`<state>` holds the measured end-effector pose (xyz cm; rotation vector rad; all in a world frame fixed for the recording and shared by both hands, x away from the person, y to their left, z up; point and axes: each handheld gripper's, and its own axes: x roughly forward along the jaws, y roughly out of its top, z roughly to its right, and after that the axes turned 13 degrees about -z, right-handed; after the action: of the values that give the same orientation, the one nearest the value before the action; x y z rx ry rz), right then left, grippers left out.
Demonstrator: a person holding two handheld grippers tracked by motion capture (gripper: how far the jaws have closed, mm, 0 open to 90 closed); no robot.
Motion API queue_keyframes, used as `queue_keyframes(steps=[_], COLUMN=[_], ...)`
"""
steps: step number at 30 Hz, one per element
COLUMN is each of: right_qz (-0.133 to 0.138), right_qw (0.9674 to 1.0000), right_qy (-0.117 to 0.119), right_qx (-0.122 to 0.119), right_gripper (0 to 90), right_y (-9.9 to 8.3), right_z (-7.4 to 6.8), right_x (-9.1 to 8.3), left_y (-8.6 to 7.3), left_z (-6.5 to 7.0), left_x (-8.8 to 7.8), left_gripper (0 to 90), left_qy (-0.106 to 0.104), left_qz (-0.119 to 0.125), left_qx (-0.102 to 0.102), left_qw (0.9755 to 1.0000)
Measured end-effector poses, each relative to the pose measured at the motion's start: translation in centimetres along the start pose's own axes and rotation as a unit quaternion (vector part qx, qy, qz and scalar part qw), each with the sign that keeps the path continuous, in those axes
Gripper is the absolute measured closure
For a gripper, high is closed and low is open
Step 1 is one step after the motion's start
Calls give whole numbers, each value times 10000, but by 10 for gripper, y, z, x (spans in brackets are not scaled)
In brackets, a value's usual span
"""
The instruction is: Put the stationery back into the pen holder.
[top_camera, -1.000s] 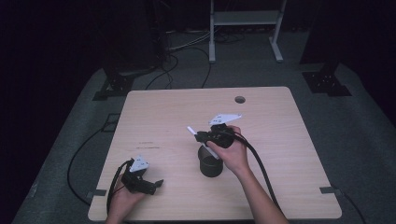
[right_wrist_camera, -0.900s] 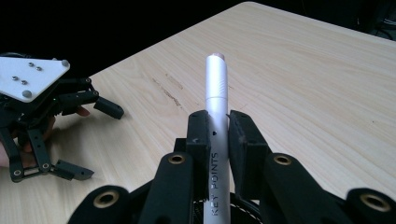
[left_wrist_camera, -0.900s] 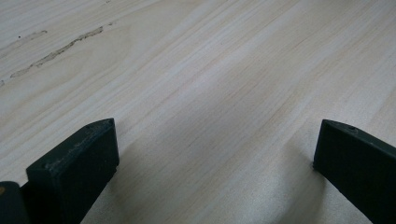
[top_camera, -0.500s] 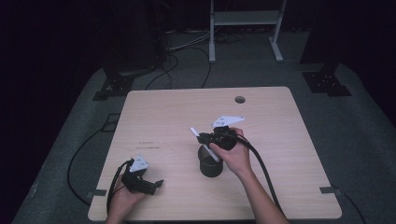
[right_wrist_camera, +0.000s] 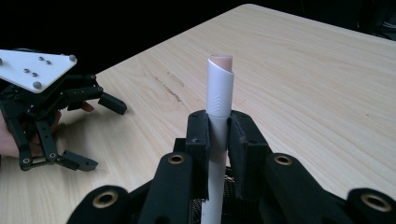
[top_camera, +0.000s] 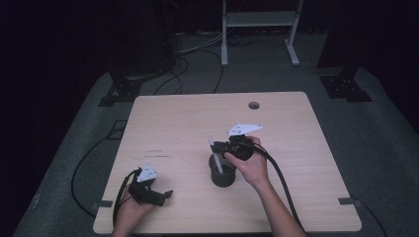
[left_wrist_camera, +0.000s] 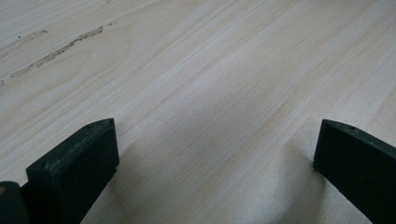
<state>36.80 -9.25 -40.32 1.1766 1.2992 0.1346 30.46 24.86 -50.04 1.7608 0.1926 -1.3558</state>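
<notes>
Since a second ago, we have swung the white pen (right_wrist_camera: 219, 98) from a flat, sideways hold to nearly upright and brought it down over the dark cup (top_camera: 223, 175); our left hand has stayed where it was.

The right gripper (right_wrist_camera: 218, 140) has its jaws clenched on the pen's white barrel, one pad on each side, with the pinkish tip standing clear above them in the right gripper view. In the high view the pen's lower end reaches the mouth of the cup; we cannot tell whether it touches the rim or the inside. The cup stands on the worktop (top_camera: 296, 123) a little toward our side of its middle, directly under the right gripper (top_camera: 236, 147), and our right hand (top_camera: 253, 165) wraps the gripper body from behind.

The left gripper (top_camera: 160, 195) sits low on the worktop near the front left corner, well apart from the cup. Its jaws are released, spread wide with only bare wood between them in the left gripper view. Our left hand (top_camera: 129, 212) holds it from behind, and its black cable loops off the worktop's left edge.
</notes>
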Motion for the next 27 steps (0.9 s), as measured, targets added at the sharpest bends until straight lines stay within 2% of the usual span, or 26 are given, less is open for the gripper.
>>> queue_keyframes(steps=[12,27], right_qz=[34,-120], right_qw=[10000,9999], right_qy=[-5,-11], right_qx=[-15,-50], right_gripper=[778,780], right_y=[-8,-19], right_z=[-2,-2], right_x=[-6,-4], left_y=[0,0], left_z=[0,0], left_x=[0,0], left_gripper=[0,0], left_qy=[-5,-2], left_qz=[18,17], left_qx=[-16,-10], left_qw=[10000,10000])
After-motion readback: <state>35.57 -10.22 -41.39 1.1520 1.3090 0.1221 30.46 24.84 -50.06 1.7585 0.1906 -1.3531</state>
